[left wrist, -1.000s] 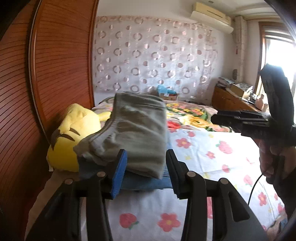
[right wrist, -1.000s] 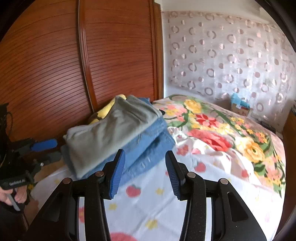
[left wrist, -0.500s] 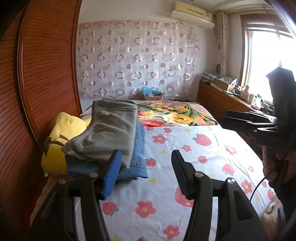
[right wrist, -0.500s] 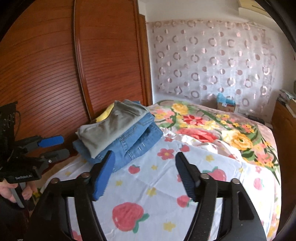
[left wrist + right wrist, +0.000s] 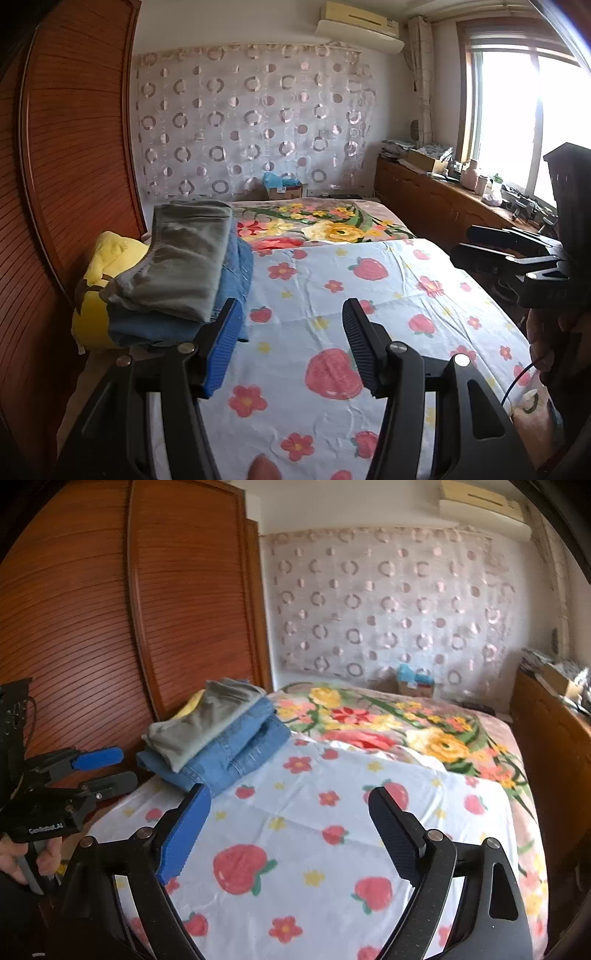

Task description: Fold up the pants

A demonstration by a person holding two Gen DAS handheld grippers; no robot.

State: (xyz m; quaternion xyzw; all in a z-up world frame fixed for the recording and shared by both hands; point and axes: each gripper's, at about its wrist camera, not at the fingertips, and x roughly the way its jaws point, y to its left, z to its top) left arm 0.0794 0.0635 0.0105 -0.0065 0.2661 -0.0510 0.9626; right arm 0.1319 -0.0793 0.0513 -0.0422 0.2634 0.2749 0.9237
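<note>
Both our grippers, left (image 5: pixel 290 347) and right (image 5: pixel 290 834), gape empty above the sheet (image 5: pixel 332 849), jaws just widened; folded grey pants (image 5: pixel 199 725) lie atop jeans (image 5: pixel 236 753) beside the wardrobe (image 5: pixel 110 609).

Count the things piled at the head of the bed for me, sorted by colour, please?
Grey: 1, folded pants on top.
Blue: 1 pile of folded jeans; I cannot tell how many pairs.
Yellow: 1, soft toy beside them.
Total: 3
</note>
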